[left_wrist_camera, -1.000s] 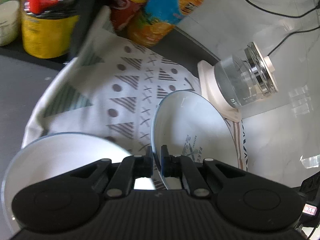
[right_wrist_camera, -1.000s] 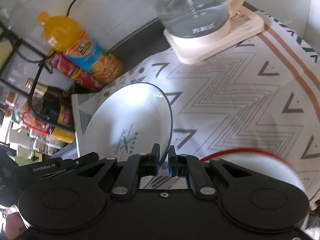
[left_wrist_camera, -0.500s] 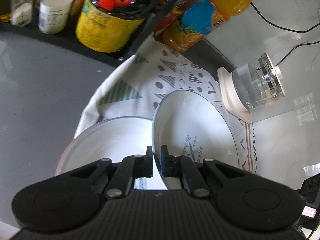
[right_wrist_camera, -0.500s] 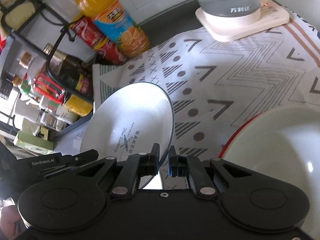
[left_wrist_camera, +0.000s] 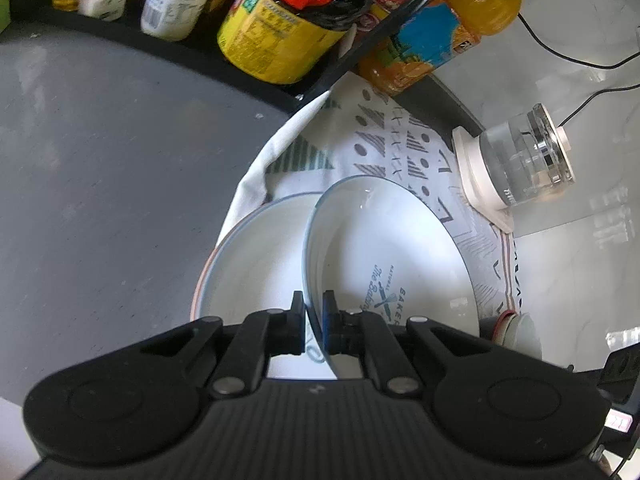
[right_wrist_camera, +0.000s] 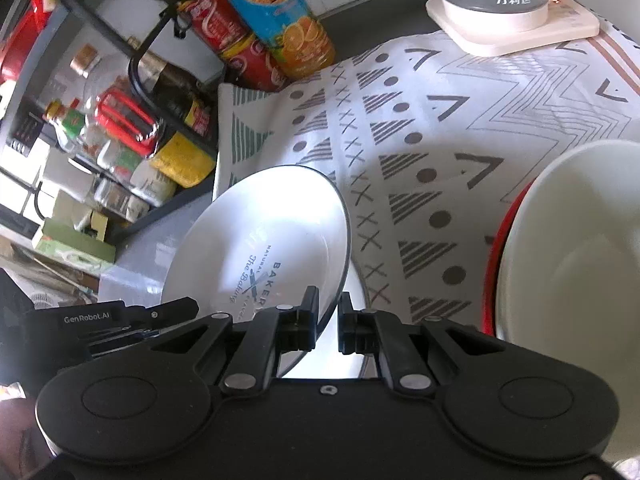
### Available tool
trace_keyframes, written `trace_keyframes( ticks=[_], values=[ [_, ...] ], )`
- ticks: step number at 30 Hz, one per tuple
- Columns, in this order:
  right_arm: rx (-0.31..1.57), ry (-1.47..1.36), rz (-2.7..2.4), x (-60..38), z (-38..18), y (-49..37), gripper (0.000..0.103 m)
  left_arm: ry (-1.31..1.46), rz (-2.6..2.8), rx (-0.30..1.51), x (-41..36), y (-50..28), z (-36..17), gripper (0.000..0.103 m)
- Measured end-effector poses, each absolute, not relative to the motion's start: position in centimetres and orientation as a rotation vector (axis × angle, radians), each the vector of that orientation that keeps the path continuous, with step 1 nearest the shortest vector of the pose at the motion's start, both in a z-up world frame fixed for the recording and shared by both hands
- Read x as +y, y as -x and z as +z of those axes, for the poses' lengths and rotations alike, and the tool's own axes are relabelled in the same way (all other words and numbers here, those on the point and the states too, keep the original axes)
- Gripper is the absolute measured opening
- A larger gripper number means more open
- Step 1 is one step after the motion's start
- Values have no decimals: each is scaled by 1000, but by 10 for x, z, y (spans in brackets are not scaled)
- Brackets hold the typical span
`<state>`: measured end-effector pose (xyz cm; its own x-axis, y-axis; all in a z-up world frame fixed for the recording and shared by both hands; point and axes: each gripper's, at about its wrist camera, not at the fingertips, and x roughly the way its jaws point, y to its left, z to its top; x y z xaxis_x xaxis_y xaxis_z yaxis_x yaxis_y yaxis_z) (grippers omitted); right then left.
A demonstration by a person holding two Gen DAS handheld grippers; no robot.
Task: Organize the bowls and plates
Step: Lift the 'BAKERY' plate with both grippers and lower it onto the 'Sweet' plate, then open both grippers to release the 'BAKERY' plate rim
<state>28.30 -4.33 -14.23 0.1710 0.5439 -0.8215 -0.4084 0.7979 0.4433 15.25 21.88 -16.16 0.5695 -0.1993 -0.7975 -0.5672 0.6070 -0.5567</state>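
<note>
A white plate (left_wrist_camera: 380, 248) printed with "Baker" hangs tilted above the patterned cloth (right_wrist_camera: 440, 140), held by both grippers. My left gripper (left_wrist_camera: 313, 308) is shut on its near-left rim. My right gripper (right_wrist_camera: 328, 312) is shut on the opposite rim of the same plate (right_wrist_camera: 260, 240). Under the held plate lies a second white plate (left_wrist_camera: 248, 272) with a pale coloured rim, partly hidden by it. A white bowl (right_wrist_camera: 580, 240) with a red outer rim stands on the cloth to the right of my right gripper.
A glass kettle (left_wrist_camera: 520, 160) on a cream base stands at the back right. An orange juice bottle (left_wrist_camera: 440, 36) and red cans lie by a black rack (left_wrist_camera: 280, 32) full of jars. Grey counter (left_wrist_camera: 100, 160) lies to the left.
Both grippers have carried the held plate across the cloth toward the rack. The second plate now shows beneath it, and the red-rimmed bowl has come nearer in the right wrist view.
</note>
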Motion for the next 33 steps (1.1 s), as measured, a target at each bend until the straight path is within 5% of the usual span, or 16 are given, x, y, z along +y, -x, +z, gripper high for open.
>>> trace_keyframes(
  ticks=[33],
  values=[
    [1317,-71,617,-22,-172,-267,10,804,335,1028,232,-134,-159,7]
  ],
)
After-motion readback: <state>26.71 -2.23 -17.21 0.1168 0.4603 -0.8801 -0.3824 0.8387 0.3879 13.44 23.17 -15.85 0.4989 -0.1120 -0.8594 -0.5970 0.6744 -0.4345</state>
